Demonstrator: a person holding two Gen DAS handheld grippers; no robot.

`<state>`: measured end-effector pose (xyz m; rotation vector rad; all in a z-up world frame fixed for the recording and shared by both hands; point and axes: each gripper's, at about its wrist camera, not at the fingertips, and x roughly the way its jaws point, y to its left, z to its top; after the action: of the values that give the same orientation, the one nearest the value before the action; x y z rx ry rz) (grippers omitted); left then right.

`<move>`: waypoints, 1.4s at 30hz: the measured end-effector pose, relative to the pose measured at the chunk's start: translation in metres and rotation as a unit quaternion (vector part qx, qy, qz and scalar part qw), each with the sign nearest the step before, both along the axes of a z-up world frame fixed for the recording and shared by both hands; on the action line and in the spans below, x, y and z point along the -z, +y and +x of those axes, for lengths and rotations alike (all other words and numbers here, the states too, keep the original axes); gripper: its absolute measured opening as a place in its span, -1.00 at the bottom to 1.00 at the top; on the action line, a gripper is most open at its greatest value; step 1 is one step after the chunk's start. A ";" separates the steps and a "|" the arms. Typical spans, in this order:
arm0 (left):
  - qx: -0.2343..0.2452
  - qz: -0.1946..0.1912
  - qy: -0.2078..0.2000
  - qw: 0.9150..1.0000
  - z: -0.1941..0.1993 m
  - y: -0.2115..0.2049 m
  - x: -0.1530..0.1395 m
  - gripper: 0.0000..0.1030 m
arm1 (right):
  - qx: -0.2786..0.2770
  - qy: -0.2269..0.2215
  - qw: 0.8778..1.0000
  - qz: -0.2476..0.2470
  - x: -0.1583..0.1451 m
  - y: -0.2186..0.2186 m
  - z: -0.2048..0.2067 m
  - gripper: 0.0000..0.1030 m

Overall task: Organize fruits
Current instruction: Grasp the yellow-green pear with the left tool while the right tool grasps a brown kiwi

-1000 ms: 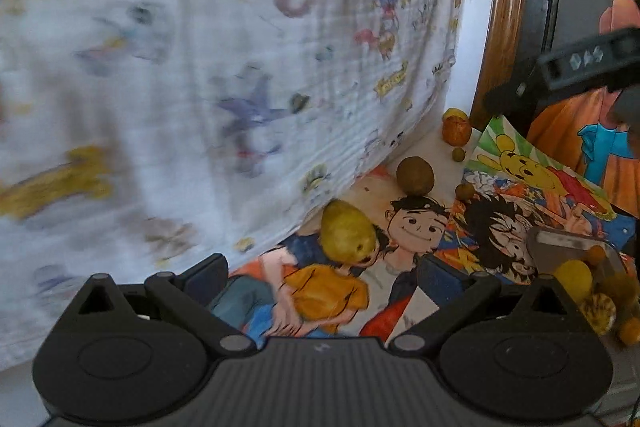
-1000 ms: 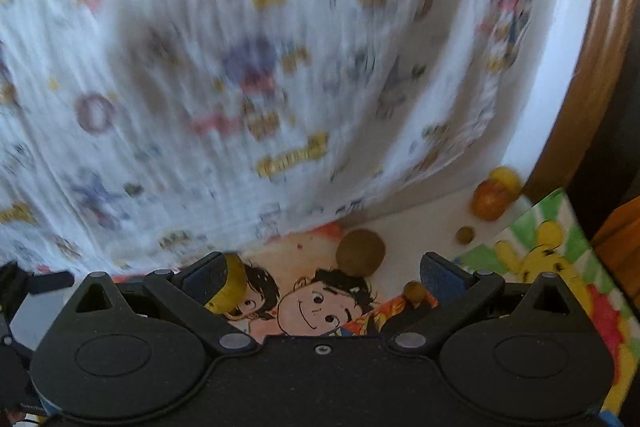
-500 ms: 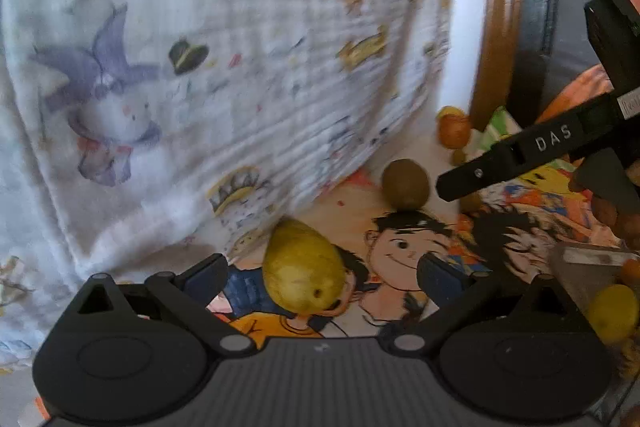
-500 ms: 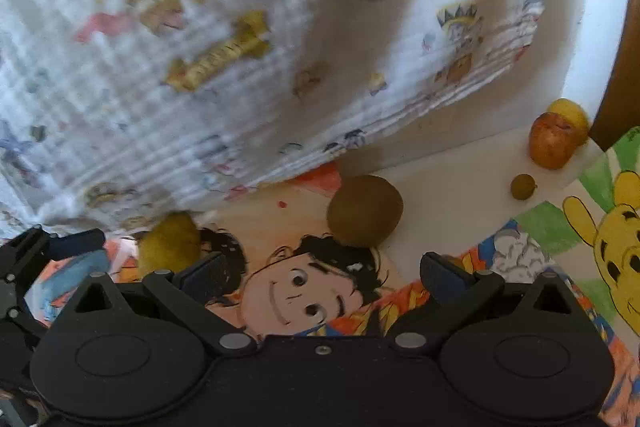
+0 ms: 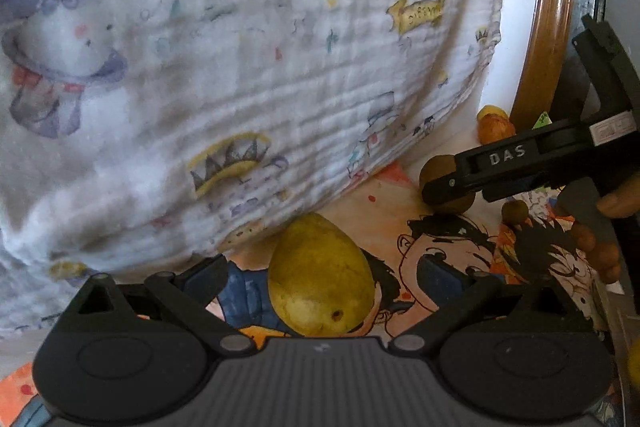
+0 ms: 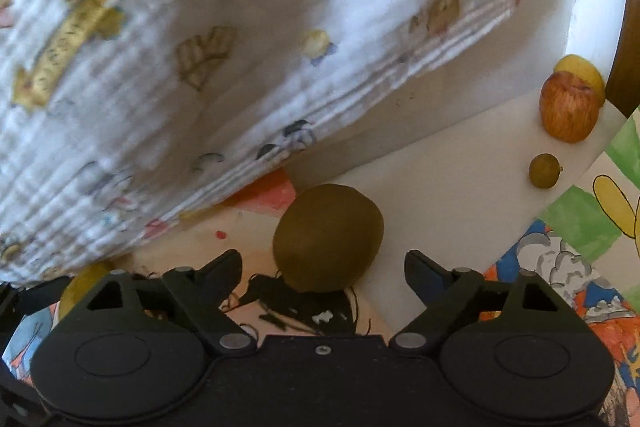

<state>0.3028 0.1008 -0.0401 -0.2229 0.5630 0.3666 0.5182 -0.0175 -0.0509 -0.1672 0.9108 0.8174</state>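
**Bracketing two fruits on the cartoon mat**

Lying on the cartoon mat (image 5: 448, 247), the yellow-green pear (image 5: 320, 283) sits between the spread fingers of the left gripper (image 5: 320, 275), seemingly untouched. Beyond it on the mat, the brown kiwi (image 6: 328, 235) rests between the wide-open right gripper (image 6: 324, 267). Farther past the kiwi lie a red apple (image 6: 568, 107) and a small green fruit (image 6: 544, 171). The printed cloth (image 5: 240, 67) hangs above the pear.

Both wrist views sit low and close, facing the hanging printed cloth (image 5: 248, 75) — the left centres the pear (image 5: 320, 279), sharing the brown fruit (image 6: 328, 235) at 2 o'clock.
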 end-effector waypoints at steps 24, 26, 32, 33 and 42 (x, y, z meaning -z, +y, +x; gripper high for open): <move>-0.037 -0.045 -0.013 0.998 0.011 0.014 0.009 0.76 | 0.021 -0.026 0.999 0.028 0.020 0.006 0.001 0.25; -0.045 -0.048 -0.016 0.998 0.009 0.016 0.009 0.69 | 0.018 -0.033 0.999 0.025 0.020 0.005 -0.004 0.24; -0.061 -0.047 -0.018 0.997 0.007 0.020 0.008 0.51 | 0.014 -0.043 0.999 0.018 0.017 -0.002 -0.018 0.23; -0.061 -0.048 -0.019 0.997 0.007 0.020 0.009 0.46 | 0.017 -0.039 0.999 0.019 0.015 -0.003 -0.021 0.22; -0.021 -0.068 -0.023 0.997 0.002 0.022 0.008 0.12 | 0.043 0.009 0.999 0.032 0.009 -0.021 -0.025 0.21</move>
<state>0.3050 0.1226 -0.0480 -0.3732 0.5381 0.3629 0.4930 -0.0385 -0.0601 -0.0640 0.9021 0.7678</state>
